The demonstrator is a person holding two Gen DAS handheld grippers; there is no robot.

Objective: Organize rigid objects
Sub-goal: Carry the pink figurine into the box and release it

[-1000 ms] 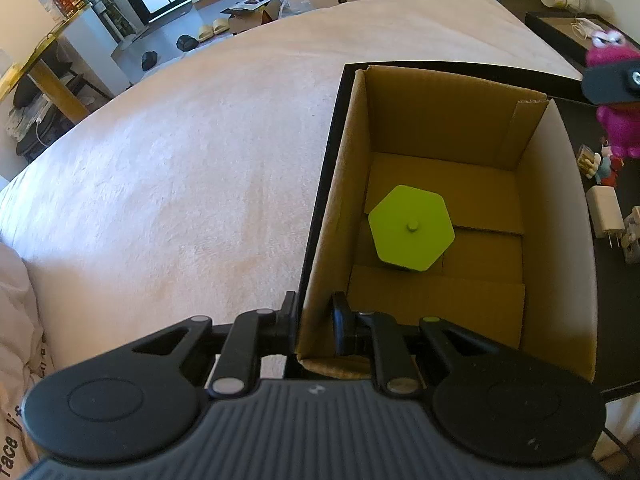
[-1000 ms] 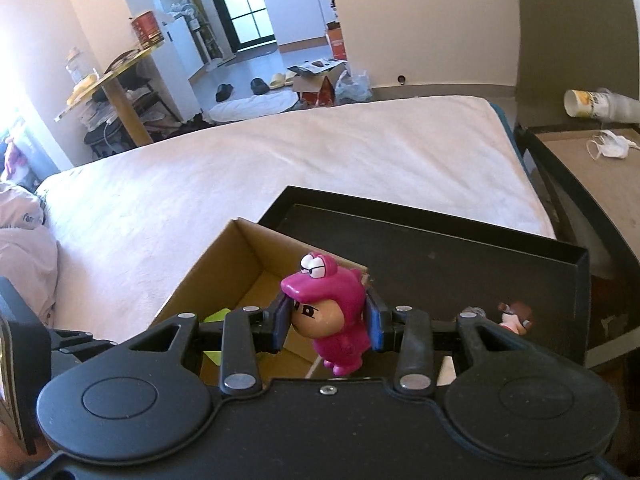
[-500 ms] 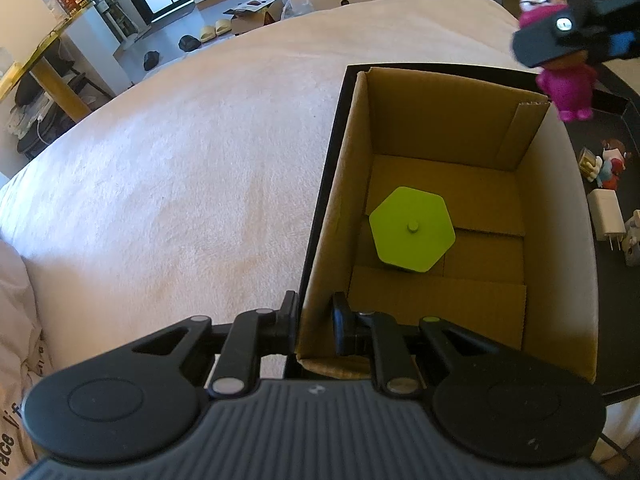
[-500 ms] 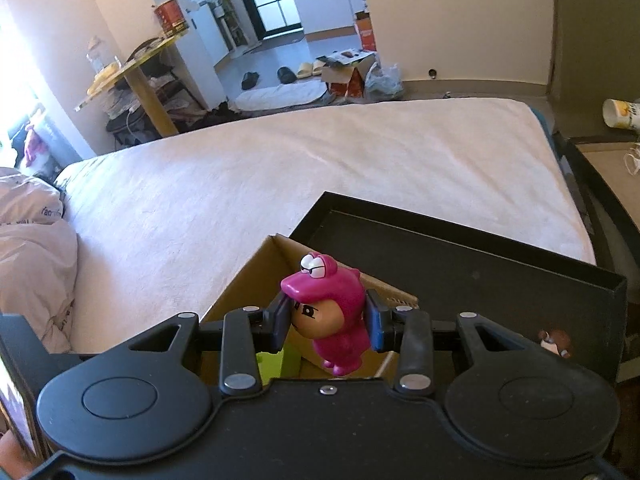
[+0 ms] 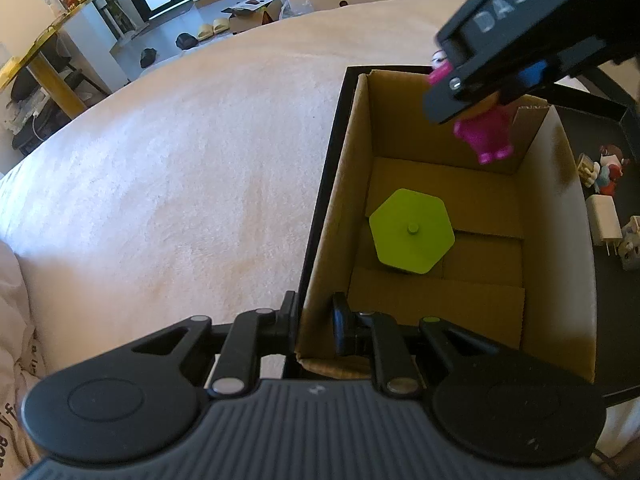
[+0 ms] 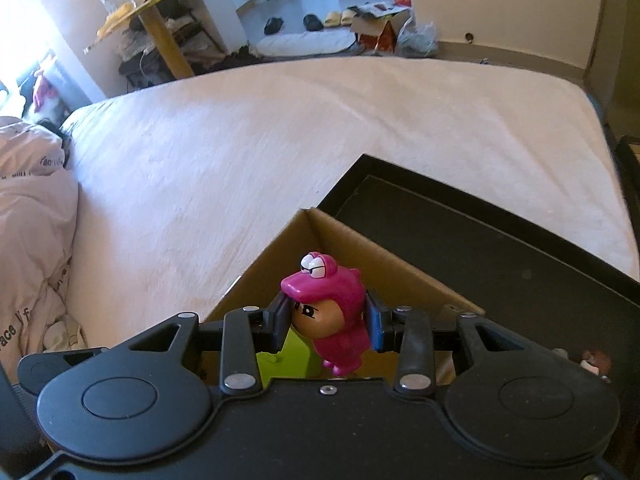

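Observation:
My left gripper (image 5: 314, 320) is shut on the near wall of an open cardboard box (image 5: 336, 200), one finger inside and one outside. A lime-green hexagonal object (image 5: 412, 232) lies on the box floor. My right gripper (image 6: 327, 320) is shut on a pink hooded toy figure (image 6: 332, 312) and holds it above the box's far end; the figure also shows in the left wrist view (image 5: 486, 132). The green object (image 6: 288, 354) shows just below the figure in the right wrist view.
The box stands in a black tray (image 6: 500, 248) on a cream-covered bed (image 5: 180, 152). Small figurines (image 5: 608, 168) and a white charger (image 5: 604, 220) lie in the tray right of the box. A rumpled duvet (image 6: 32, 216) lies at the left.
My right gripper has carried the pink figure leftward from over the tray to above the box's far end. My left gripper has kept its hold on the box wall.

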